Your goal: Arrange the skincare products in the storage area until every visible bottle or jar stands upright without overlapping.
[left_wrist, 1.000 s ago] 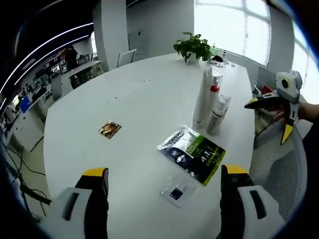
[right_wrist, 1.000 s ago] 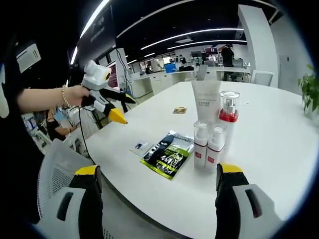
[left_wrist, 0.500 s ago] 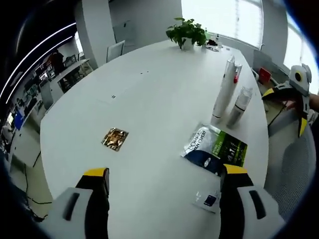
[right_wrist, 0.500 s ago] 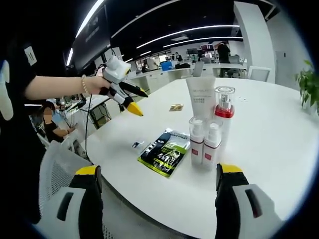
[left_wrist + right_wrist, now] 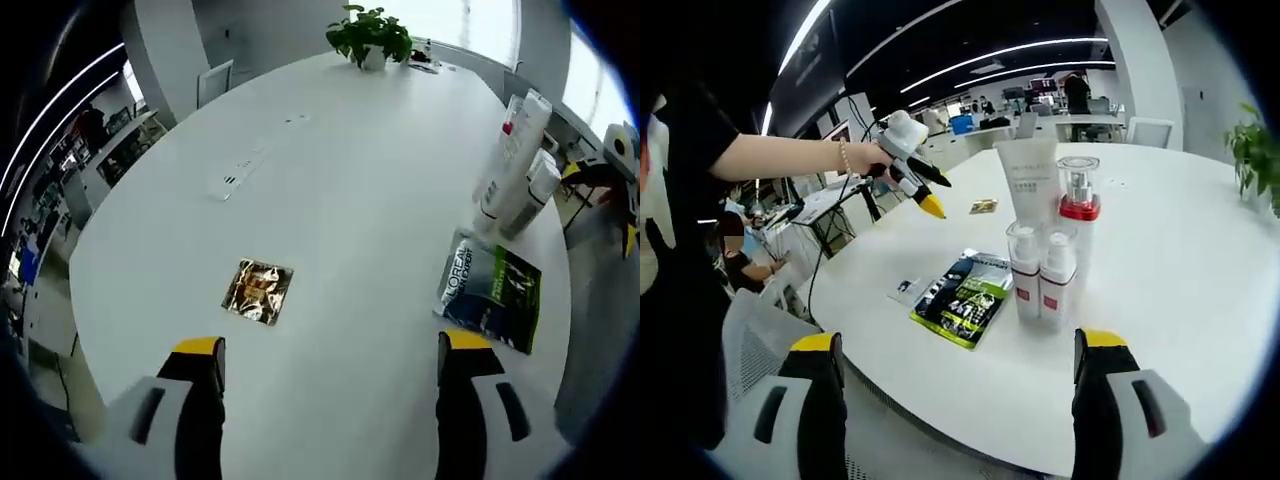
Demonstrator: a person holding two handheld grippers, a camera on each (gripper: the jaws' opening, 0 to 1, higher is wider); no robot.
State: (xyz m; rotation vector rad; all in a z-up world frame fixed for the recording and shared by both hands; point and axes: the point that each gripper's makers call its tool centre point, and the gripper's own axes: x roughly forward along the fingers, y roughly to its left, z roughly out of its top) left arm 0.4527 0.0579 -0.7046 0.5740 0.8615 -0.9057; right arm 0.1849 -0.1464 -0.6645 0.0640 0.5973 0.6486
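Note:
Several skincare products stand upright in a tight cluster on the white table (image 5: 1160,300): a white tube (image 5: 1028,185), a pump bottle with a red collar (image 5: 1077,215) and two small white bottles (image 5: 1023,272) (image 5: 1057,282). The left gripper view has the same cluster (image 5: 515,165) at its right. My right gripper (image 5: 958,342) is open and empty, short of the table edge and facing the bottles. My left gripper (image 5: 330,345) is open over the table near a gold sachet (image 5: 258,291). A hand holds the left gripper (image 5: 937,195) out above the table.
A green and black sachet pack (image 5: 963,298) (image 5: 492,287) lies flat before the bottles, with a small clear sachet (image 5: 905,290) beside it. A potted plant (image 5: 368,35) stands at the far end. A mesh chair (image 5: 750,340) is at the near edge.
The left gripper has moved farther out over the table, toward the gold sachet; in its view the bottles slid off to the right. The bottles and the right gripper have stayed put.

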